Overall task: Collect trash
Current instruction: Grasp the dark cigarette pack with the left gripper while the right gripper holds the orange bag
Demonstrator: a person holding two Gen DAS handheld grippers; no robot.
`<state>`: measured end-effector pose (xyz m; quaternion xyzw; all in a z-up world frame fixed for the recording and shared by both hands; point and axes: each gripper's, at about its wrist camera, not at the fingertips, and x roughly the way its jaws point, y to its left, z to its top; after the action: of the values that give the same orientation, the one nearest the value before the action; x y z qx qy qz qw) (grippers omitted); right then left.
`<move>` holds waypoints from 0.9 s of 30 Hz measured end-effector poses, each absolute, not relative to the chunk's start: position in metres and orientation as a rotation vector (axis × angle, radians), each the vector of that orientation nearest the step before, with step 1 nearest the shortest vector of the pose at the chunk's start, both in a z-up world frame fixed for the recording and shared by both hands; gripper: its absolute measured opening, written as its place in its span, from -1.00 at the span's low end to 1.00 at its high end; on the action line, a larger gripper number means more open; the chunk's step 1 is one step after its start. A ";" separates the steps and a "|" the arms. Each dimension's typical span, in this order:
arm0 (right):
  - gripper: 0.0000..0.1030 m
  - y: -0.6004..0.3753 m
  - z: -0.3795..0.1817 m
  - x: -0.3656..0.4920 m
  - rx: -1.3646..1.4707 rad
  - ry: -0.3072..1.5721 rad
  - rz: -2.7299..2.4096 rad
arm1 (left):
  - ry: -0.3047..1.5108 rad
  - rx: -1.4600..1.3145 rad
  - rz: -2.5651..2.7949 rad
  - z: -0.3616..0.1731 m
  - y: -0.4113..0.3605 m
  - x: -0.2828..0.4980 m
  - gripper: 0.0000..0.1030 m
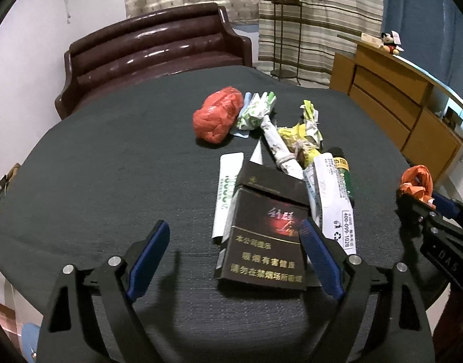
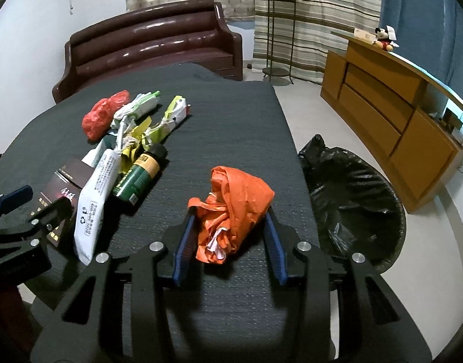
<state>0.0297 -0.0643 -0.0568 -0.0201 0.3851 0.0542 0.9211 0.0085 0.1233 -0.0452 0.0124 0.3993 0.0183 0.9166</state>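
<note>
Here the right tool gripped a crumpled orange bag above the dark bench, near a black-lined bin partly cut off behind the bench edge. The left tool stood wide open around a dark cigarette box, holding nothing. Wrappers overlapped, hiding a green bottle's lower part.

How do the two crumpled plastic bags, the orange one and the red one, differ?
The orange bag sits squeezed between the right claw pads, apart from the pile; the red bag lies untouched at the pile's far end, against a green-and-white wrapper. Both are crumpled plastic on the dark table.
</note>
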 end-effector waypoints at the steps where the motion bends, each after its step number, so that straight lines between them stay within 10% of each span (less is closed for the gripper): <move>1: -0.19 -0.066 -0.057 0.030 -0.040 0.791 0.112 | 0.819 0.029 0.039 -0.045 0.122 0.009 0.66; 27: -0.20 -0.070 -0.063 0.030 -0.027 0.807 0.117 | 0.756 0.117 0.016 -0.044 0.104 0.007 0.67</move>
<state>0.0295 -0.0704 -0.0634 -0.0132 0.3923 0.0571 0.9180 0.0072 0.1040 -0.0441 0.0572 0.3691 0.0080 0.9276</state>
